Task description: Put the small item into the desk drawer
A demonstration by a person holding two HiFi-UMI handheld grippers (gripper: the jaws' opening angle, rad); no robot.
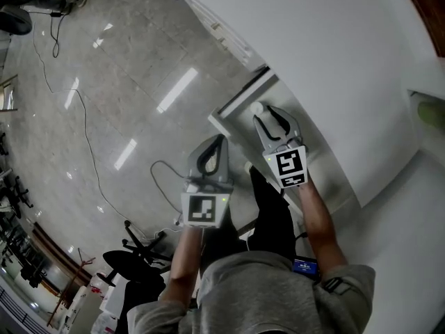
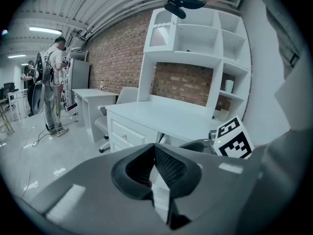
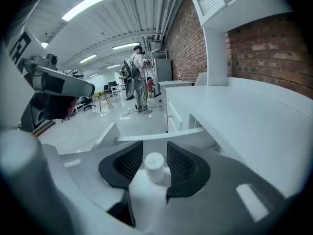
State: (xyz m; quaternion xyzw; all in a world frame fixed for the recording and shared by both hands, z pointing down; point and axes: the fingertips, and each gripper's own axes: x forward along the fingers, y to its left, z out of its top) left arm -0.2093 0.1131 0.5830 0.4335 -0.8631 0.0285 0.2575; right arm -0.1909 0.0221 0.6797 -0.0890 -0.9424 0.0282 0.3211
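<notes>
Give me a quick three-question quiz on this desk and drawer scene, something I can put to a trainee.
1. Multiple choice: what stands between the jaws of the right gripper?
A) a small white cylinder
B) a red pen
C) nothing
2. True or false: the desk drawer stands pulled out.
3. Fill the gap: the jaws of the left gripper are ____, with nothing between them.

Key
1. A
2. True
3. together
</notes>
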